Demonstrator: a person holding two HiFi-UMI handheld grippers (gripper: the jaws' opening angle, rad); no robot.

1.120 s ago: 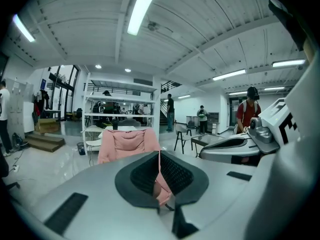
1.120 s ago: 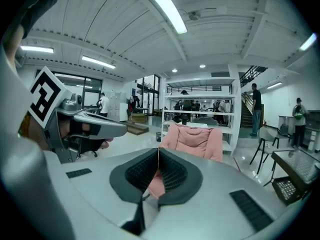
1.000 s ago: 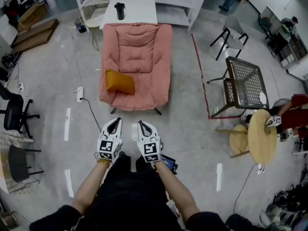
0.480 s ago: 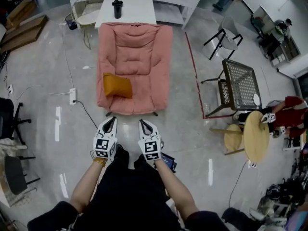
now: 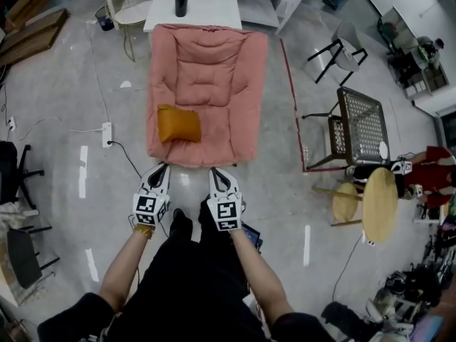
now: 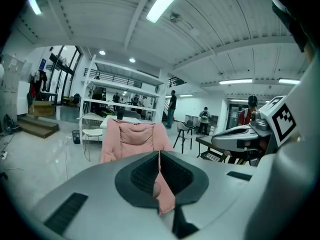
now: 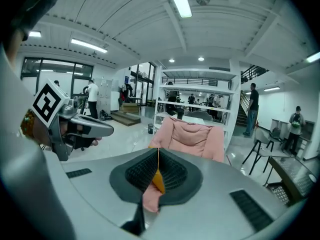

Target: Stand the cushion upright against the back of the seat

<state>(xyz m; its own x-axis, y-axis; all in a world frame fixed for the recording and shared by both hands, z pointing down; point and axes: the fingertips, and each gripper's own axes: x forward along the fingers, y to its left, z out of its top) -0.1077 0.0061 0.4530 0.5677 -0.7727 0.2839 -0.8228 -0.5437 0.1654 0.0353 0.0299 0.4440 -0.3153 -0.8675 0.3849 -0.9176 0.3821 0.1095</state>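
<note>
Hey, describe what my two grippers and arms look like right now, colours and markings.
Both the left gripper and right gripper have white tapered shells with black ribbed pads, each carrying a cube of black-and-white square markers. The person wears short black sleeves and a yellowish band at the left wrist.

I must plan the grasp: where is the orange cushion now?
In the head view the orange cushion lies on the seat of the pink armchair, at its left side near the front edge, just ahead of the left gripper.
</note>
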